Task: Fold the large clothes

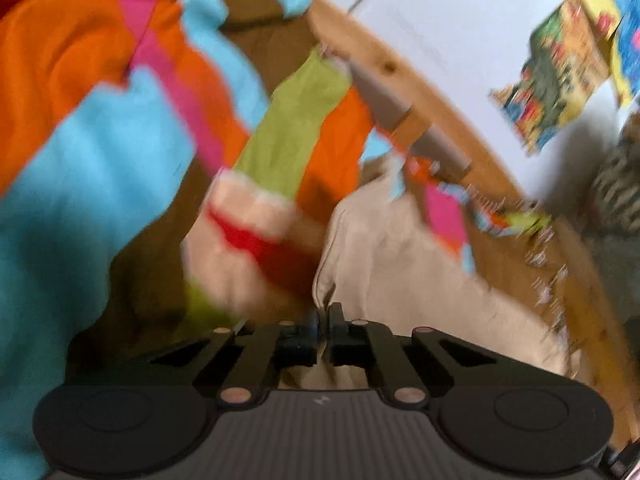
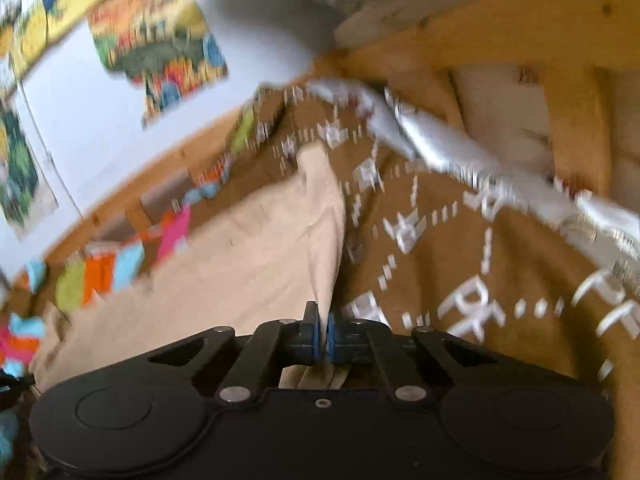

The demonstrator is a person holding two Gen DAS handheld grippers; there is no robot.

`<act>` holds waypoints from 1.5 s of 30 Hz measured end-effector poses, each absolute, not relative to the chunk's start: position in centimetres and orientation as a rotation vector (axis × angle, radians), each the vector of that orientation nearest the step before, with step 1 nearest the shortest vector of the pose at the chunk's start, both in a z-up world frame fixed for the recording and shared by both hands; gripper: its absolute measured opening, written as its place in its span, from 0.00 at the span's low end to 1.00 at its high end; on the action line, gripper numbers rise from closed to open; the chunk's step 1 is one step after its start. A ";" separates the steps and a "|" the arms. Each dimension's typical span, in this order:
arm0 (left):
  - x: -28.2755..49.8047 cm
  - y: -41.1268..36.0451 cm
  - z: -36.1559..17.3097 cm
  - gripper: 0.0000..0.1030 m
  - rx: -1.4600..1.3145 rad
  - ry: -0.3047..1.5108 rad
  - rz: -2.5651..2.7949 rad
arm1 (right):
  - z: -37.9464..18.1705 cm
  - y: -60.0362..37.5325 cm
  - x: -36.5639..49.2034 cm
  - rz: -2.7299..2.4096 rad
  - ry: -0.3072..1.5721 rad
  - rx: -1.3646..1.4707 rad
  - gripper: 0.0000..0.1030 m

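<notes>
Between the black fingers of the left tool (image 1: 323,320), which are pressed together with almost no gap, a pinched edge of the beige garment (image 1: 404,264) rises and spreads away to the right over a brown patterned blanket (image 1: 516,264). Left of the garment lies a patchwork cover (image 1: 92,152) in orange, light blue, pink and lime green, with a cream and red patch close to the tool. A wooden frame (image 1: 424,80) runs diagonally behind the cloth, against a white wall (image 1: 452,20) carrying a colourful poster (image 1: 560,68). Seen from the right wrist, the right tool (image 2: 323,326) is likewise closed tight, its blue-padded fingers clamped on another edge of the same beige garment (image 2: 260,248), which stretches up and leftward from the grip. To its right the brown blanket (image 2: 460,240) shows white markings, and a silvery strip (image 2: 440,140) lies across it near wooden slats (image 2: 576,120). Both views are blurred.
</notes>
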State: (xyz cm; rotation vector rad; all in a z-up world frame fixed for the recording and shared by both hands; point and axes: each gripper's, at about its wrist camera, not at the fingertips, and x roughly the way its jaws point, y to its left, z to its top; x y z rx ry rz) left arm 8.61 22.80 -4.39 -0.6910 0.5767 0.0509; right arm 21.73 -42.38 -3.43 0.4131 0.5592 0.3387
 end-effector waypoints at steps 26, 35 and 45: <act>3.7 22.4 -5.9 0.44 -0.505 0.665 0.120 | -3.9 -41.0 17.4 0.186 0.697 0.280 0.12; 6.8 16.5 -1.1 0.87 -0.259 0.529 -0.005 | -0.3 -35.6 15.9 0.193 0.445 0.035 0.61; 17.4 6.3 -2.6 0.89 -0.023 0.671 -0.183 | -1.3 -20.5 23.8 0.424 0.459 -0.113 0.86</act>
